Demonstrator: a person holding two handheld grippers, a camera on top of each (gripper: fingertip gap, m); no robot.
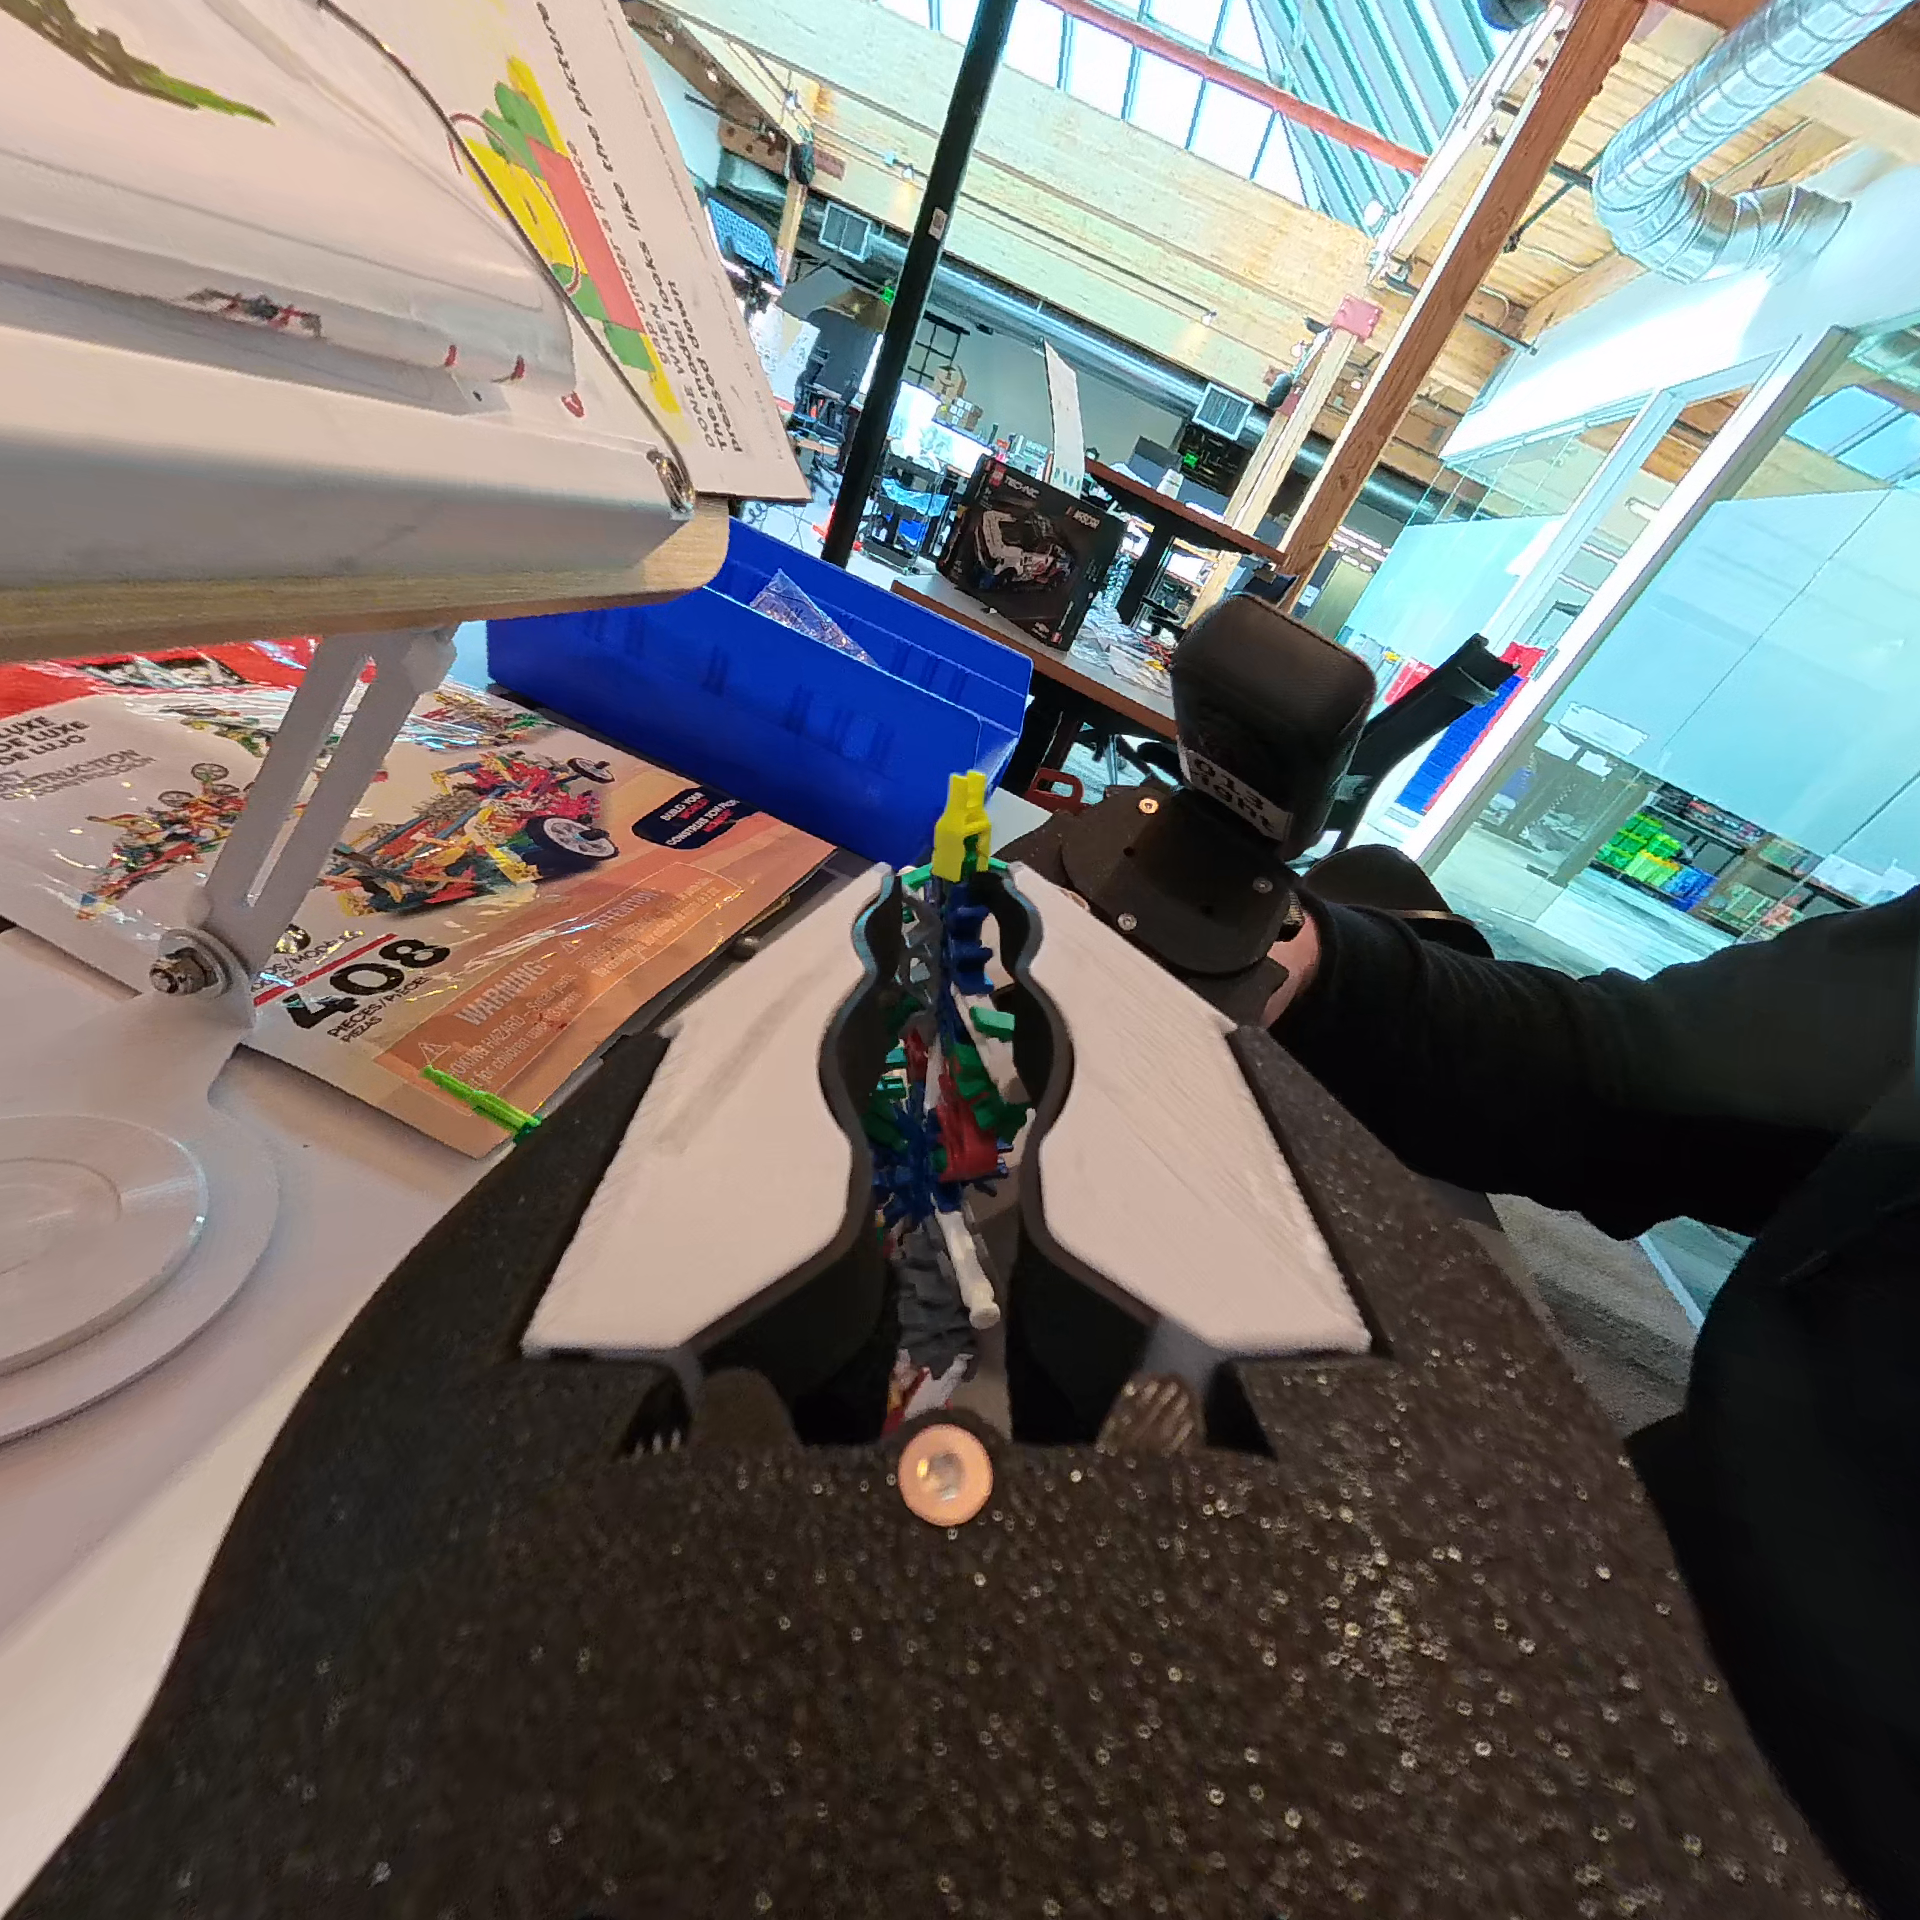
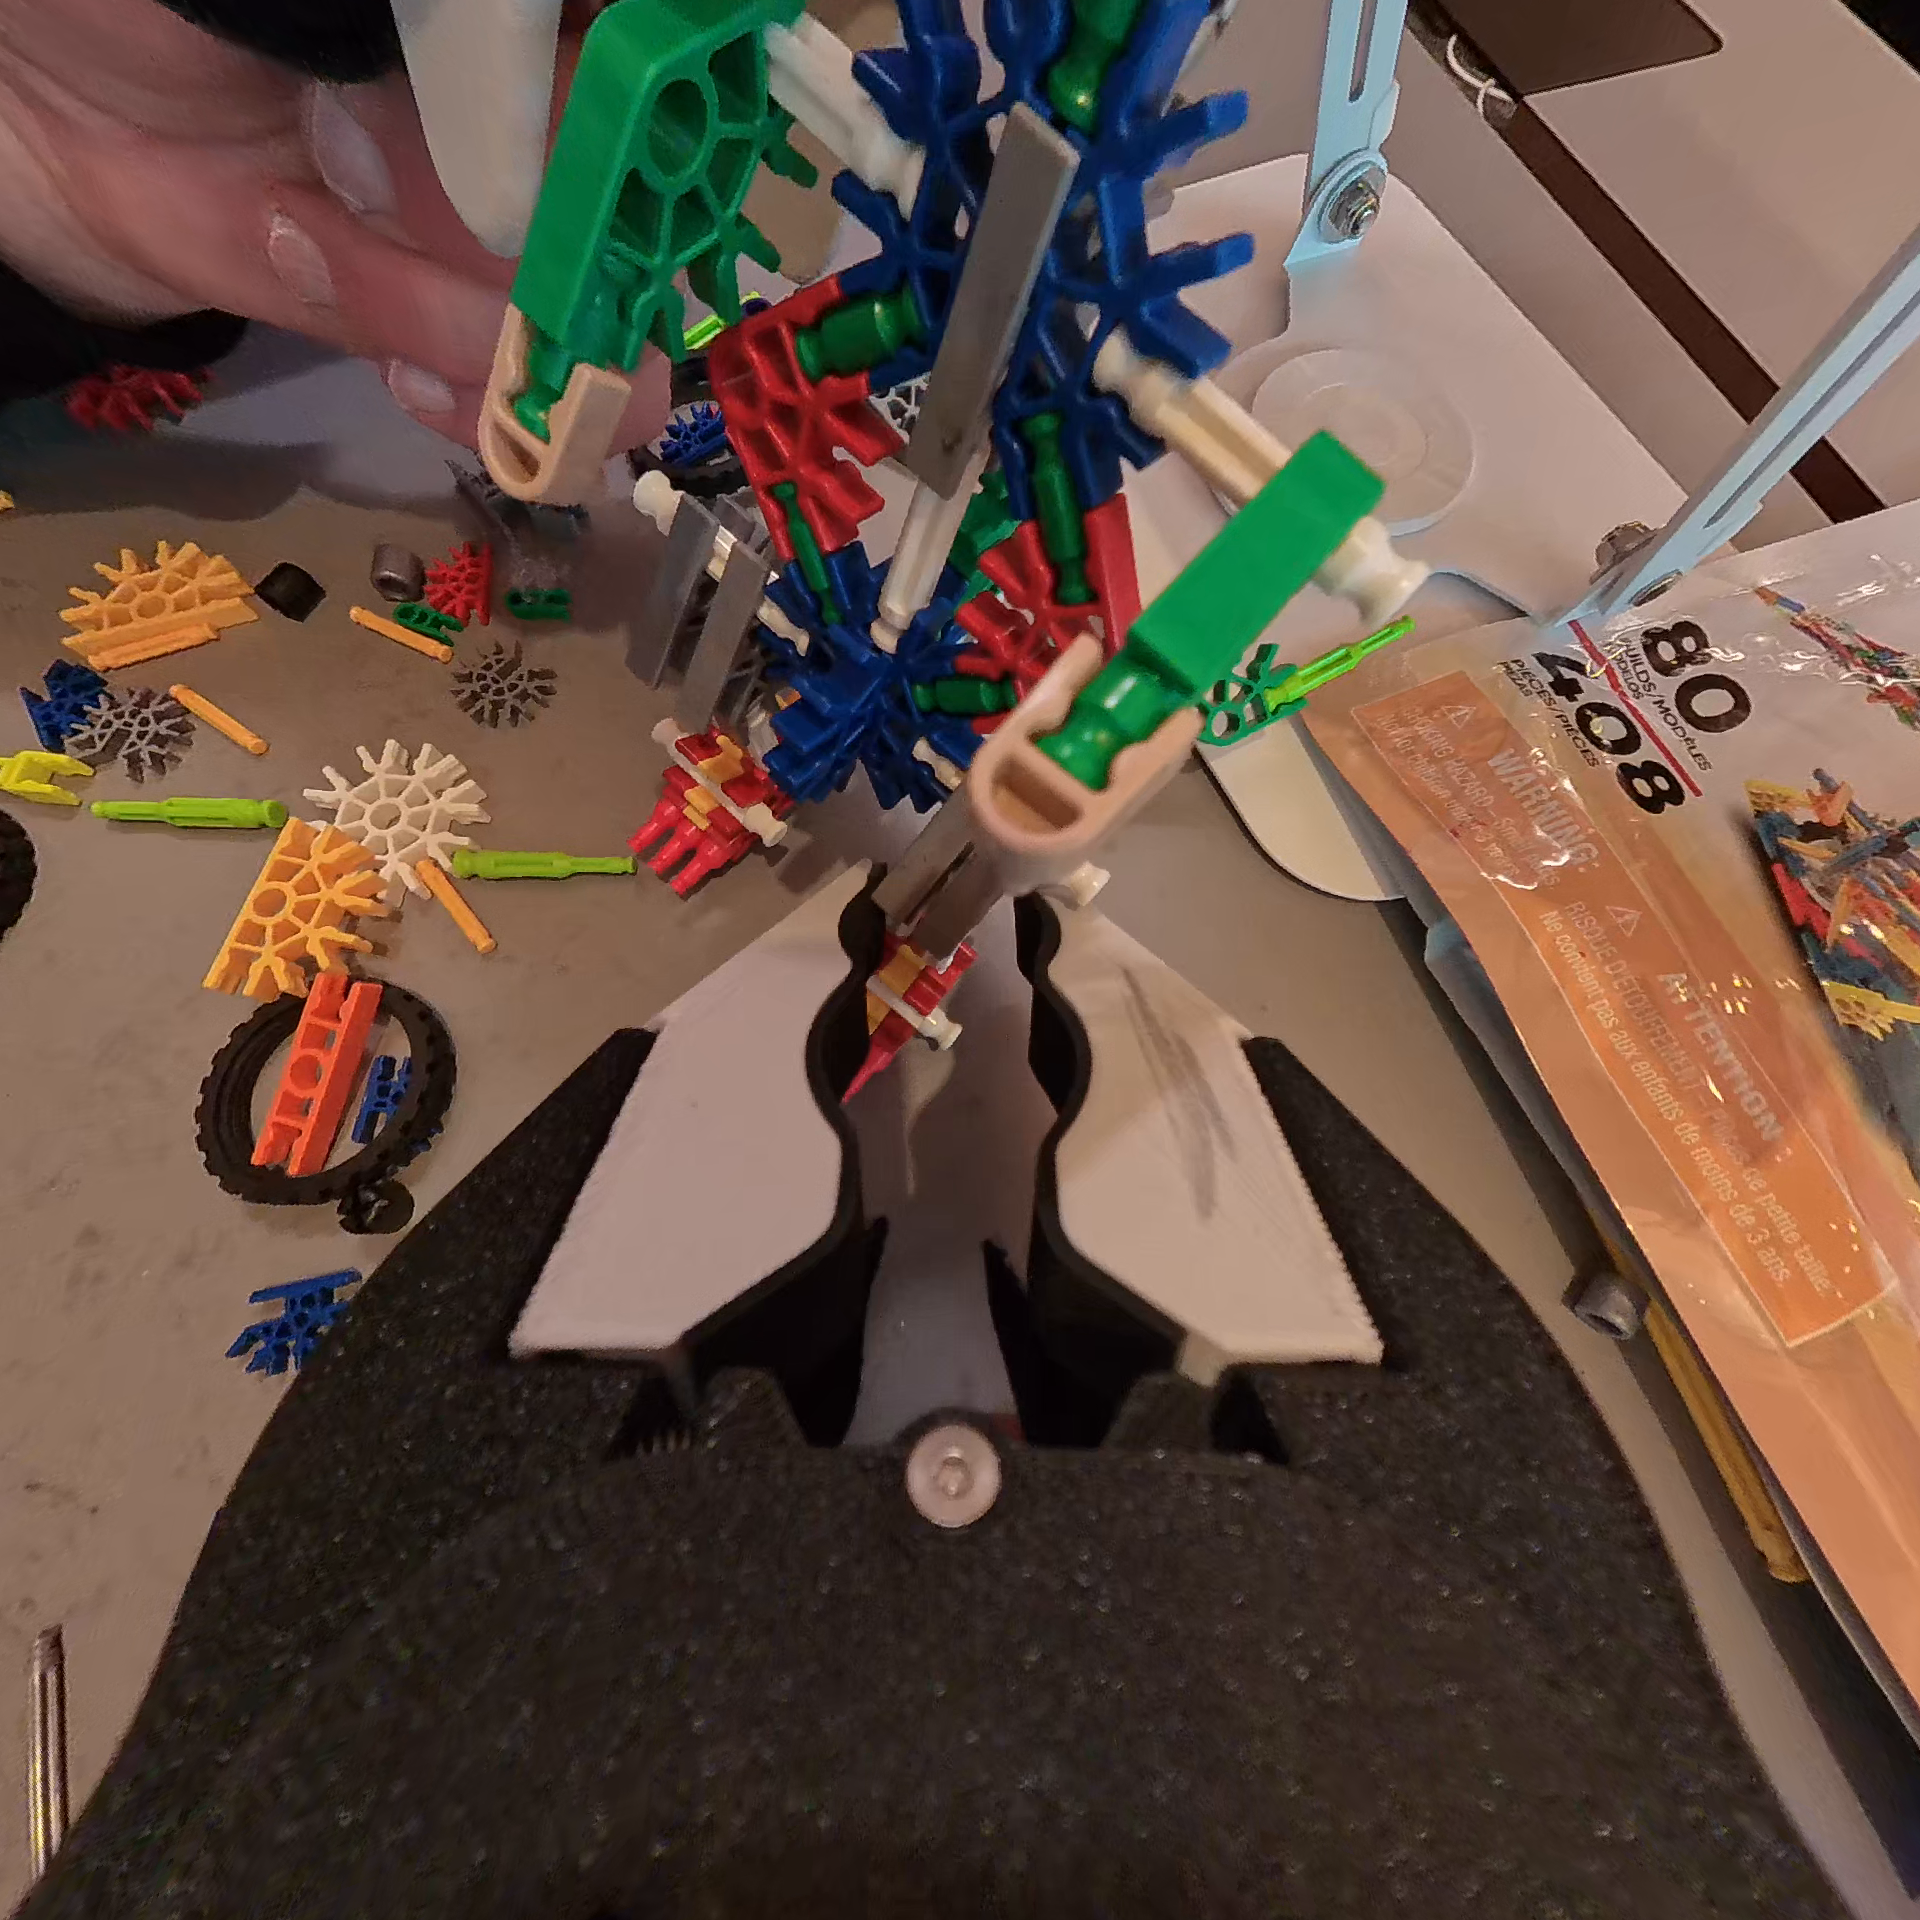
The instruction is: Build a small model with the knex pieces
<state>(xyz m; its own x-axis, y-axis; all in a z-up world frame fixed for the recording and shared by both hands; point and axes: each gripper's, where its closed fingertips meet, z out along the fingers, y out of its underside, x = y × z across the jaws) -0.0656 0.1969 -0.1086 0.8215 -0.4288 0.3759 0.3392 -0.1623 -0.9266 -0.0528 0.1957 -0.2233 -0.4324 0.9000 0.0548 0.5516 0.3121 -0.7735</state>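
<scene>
Left gripper (image 1: 948, 883), white fingers with black pads on a black speckled body, closed tight on a many-coloured plastic rod-and-connector model (image 1: 951, 1070) of blue, green, red, grey and white pieces. Model wedged edge-on between the pads along nearly their whole length, a yellow clip piece (image 1: 964, 821) poking up past the fingertips. Held above the pale tabletop (image 1: 343, 1195), in front of a blue plastic bin (image 1: 769, 707). Beyond it, the other black gripper body (image 1: 1226, 831) and a black sleeve (image 1: 1558, 1049) to the right. To the left, a white metal stand (image 1: 301, 821) carrying an instruction booklet (image 1: 623, 239), and below that a flat printed orange-and-white package in clear wrap (image 1: 499, 914) with a lime-green rod (image 1: 478, 1096) lying on its near edge.

Right gripper (image 2: 943, 925) set narrow but not fully closed, its tips at the model's (image 2: 935, 416) lower end, around a grey flat strip (image 2: 935, 883) and a small red-yellow-white cluster (image 2: 914, 997); firm grip or mere touch, hard to tell. Model upright and tilted, two green pieces with tan end clips (image 2: 1049, 779) jutting outward. A bare hand (image 2: 208, 187) at upper left with the left gripper's white finger (image 2: 478, 125) against the model's top. Loose pieces scattered on the grey table (image 2: 125, 1091) to the left: yellow connectors (image 2: 156, 603), a white snowflake connector (image 2: 400, 810), lime rods (image 2: 187, 810), a black tyre (image 2: 322, 1101) with an orange piece across it. Wrapped package (image 2: 1621, 935) at right.
</scene>
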